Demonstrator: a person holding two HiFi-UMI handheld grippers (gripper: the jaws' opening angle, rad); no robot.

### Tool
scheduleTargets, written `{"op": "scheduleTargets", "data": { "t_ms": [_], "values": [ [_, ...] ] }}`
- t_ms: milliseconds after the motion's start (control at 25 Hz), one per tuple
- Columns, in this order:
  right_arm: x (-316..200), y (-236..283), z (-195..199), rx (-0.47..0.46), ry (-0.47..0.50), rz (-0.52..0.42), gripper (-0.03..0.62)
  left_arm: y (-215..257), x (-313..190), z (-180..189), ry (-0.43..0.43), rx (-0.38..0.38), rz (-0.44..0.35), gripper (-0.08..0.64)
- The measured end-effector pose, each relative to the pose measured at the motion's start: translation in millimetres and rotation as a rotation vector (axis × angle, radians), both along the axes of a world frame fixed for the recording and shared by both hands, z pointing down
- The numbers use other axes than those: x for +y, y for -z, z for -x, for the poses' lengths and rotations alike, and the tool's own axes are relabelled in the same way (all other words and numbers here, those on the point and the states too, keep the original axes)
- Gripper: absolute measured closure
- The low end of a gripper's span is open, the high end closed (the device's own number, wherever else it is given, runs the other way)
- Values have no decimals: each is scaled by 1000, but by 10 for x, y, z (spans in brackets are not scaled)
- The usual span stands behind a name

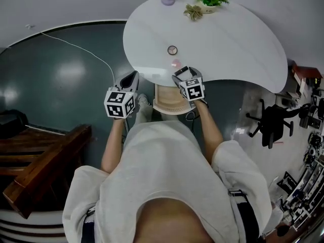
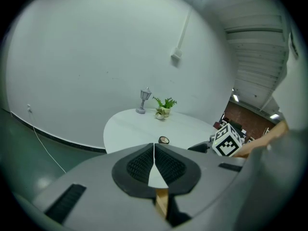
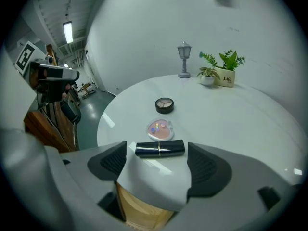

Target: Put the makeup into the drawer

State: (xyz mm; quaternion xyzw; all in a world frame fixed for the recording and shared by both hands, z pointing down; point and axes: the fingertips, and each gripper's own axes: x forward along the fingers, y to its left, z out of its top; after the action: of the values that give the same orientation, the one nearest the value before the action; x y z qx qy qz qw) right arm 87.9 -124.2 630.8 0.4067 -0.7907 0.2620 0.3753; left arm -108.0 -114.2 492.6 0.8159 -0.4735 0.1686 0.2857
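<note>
A black lipstick tube (image 3: 160, 148) lies crosswise on the white table (image 3: 240, 124) near its front edge. My right gripper (image 3: 159, 162) stands open around it, its pads (image 3: 204, 165) a little apart from the tube's ends. Beyond it lie a pink heart-shaped compact (image 3: 159, 129) and a round dark compact (image 3: 164, 105); both the pink compact (image 1: 175, 63) and the round compact (image 1: 172, 49) show in the head view too. Under the table edge an open wooden drawer (image 1: 169, 101) sits below my right gripper (image 1: 183, 76). My left gripper (image 1: 130, 78) hangs left of the drawer, off the table; in its own view the left gripper (image 2: 154, 163) is shut and empty.
A small lamp (image 3: 184, 59) and two potted plants (image 3: 225, 69) stand at the table's far side. A white cable (image 1: 76, 47) runs over the dark floor at the left. Wooden furniture (image 1: 40, 161) stands at the lower left, a black stand (image 1: 273, 123) at the right.
</note>
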Motion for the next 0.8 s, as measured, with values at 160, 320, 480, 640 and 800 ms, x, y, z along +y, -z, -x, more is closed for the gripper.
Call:
{"op": "scheduleTargets", "data": {
  "t_ms": [160, 320, 480, 640, 800],
  "values": [
    [-66, -76, 16, 24, 4, 18, 212, -27, 28, 118, 16, -3, 10, 546],
    [-89, -137, -2, 65, 0, 16, 230, -45, 56, 182, 27, -6, 15, 546],
    [-95, -133, -13, 66, -7, 7, 238, -41, 49, 169, 25, -6, 12, 546],
    [-82, -117, 2, 51, 2, 9, 236, -34, 63, 113, 17, -5, 10, 546],
    [-54, -40, 20, 65, 58, -22, 236, -21, 90, 102, 18, -7, 7, 546]
  ]
}}
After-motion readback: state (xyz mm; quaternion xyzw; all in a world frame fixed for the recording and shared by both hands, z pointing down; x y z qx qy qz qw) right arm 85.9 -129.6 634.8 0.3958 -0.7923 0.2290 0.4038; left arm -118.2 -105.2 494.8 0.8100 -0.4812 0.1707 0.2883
